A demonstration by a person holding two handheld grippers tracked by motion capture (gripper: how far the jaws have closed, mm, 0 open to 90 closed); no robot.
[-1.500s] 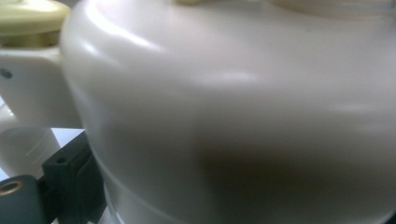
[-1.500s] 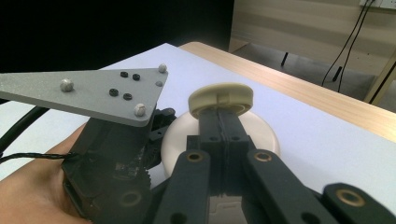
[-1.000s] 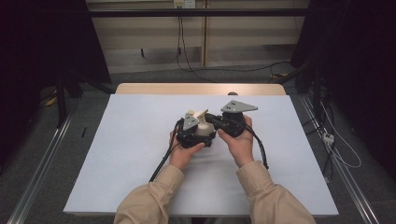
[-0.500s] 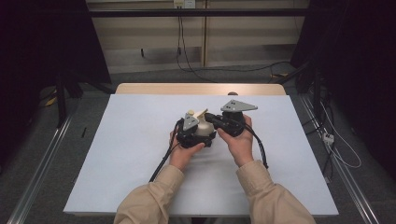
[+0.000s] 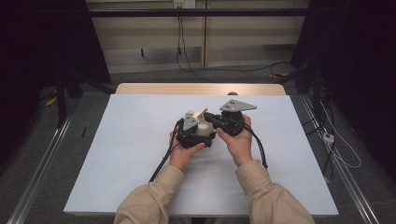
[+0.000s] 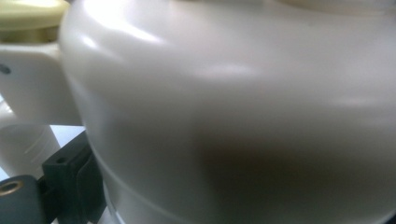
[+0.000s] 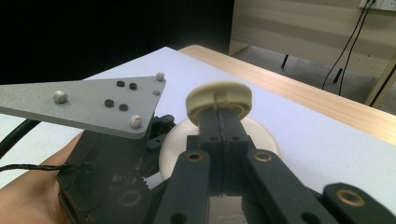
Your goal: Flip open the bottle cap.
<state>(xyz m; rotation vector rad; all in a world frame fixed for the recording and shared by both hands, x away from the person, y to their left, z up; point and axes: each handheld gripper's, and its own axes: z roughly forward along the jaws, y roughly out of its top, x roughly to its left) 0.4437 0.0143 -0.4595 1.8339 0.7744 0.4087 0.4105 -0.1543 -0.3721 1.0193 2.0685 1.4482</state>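
A person sits at a bench [image 5: 116,154] covered with a white sheet and holds a tool in each hand close together near the middle of it. Between the two tools is a small white bottle [image 5: 203,129] with a rounded body and a cream-coloured cap [image 7: 219,99]. In the high view the left tool [image 5: 190,133] sits at the bottle's left side, gripped from below by the left hand [image 5: 183,153], with its grey three-cornered plate tilted above it. The left gripper view is pressed right up against the bottle [image 6: 243,116], whose pale, blurred wall takes up most of the picture; a black jaw shows at the lower left, beside the bottle, so this tool appears to hold the bottle's body, though whether its jaws are clamped cannot be told for sure. The right tool [image 5: 212,119] comes in from the right, held by the right hand [image 5: 239,140], and its own grey plate sits level above it. In the right gripper view the two black jaws stand pressed together with their tips at the cap, just under its rim, closed on it. The same view shows the left tool's grey plate [image 7: 93,103] and black body just left of the bottle. Black cables [image 5: 161,161] trail from both tools back toward the person's tan sleeves [image 5: 264,196].
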